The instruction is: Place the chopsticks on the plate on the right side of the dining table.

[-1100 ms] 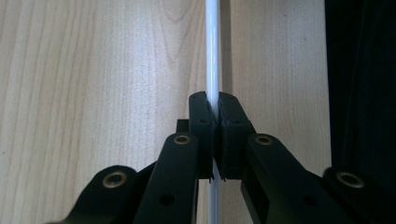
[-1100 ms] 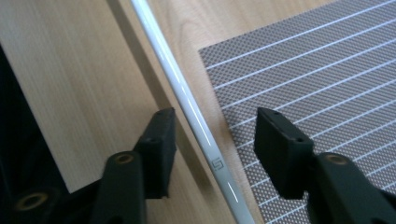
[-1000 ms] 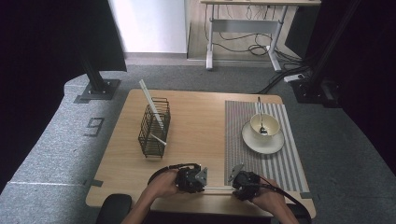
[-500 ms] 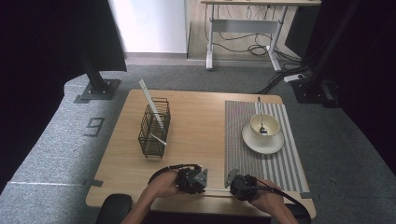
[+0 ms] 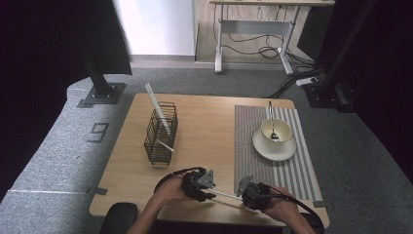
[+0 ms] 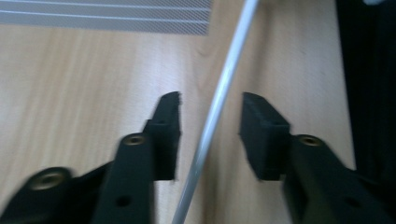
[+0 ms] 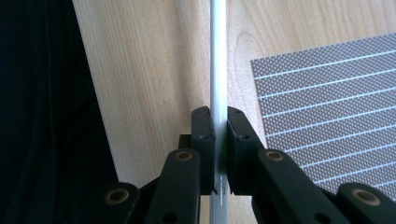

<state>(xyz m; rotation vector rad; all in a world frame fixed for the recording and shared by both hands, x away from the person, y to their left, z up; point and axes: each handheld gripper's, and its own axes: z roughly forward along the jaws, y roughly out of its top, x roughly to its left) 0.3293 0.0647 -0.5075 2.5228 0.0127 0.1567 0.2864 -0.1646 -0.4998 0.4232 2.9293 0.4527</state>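
left claw (image 5: 210,187): just opened, straw (image 5: 228,195) loose between jaws | right claw (image 5: 246,192): just clamped onto straw | place: near tabletop (image 5: 204,126) edge

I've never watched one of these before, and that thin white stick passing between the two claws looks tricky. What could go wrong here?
The right gripper alone pinches the white stick, since the left gripper has just been opening around it. The long free end could sag, swing or twist in that narrow pinch. The handover also happens close to the table's near edge, so a slip might send the stick to the floor.
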